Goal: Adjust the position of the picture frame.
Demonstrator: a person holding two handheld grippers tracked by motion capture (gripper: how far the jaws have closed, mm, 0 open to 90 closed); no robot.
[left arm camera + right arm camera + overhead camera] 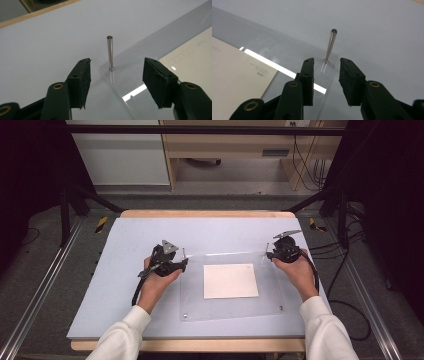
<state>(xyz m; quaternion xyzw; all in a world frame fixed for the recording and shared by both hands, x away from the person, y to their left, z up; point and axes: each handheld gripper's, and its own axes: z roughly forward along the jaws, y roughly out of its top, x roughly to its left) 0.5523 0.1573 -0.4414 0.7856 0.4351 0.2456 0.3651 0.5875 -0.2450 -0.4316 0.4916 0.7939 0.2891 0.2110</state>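
Note:
A clear acrylic plate (pixel 192 290) lies on the pale blue table top, with a white sheet of paper (pixel 230 280) at its middle. A thin metal pin stands upright at each far corner. My left gripper (pixel 184 263) is at the far left pin (pixel 110 52); its jaws stand open, one on either side of the pin and apart from it. My right gripper (pixel 270 255) is at the far right pin (pixel 330 46), jaws open and narrower, with the pin just ahead of the gap and untouched. Each gripper is held in a hand.
Small metal fixings (pixel 185 315) mark the plate's two near corners. The table top (pixel 125 285) has a wooden edge at front and back. Black frame posts and cables stand beyond both sides of the table.

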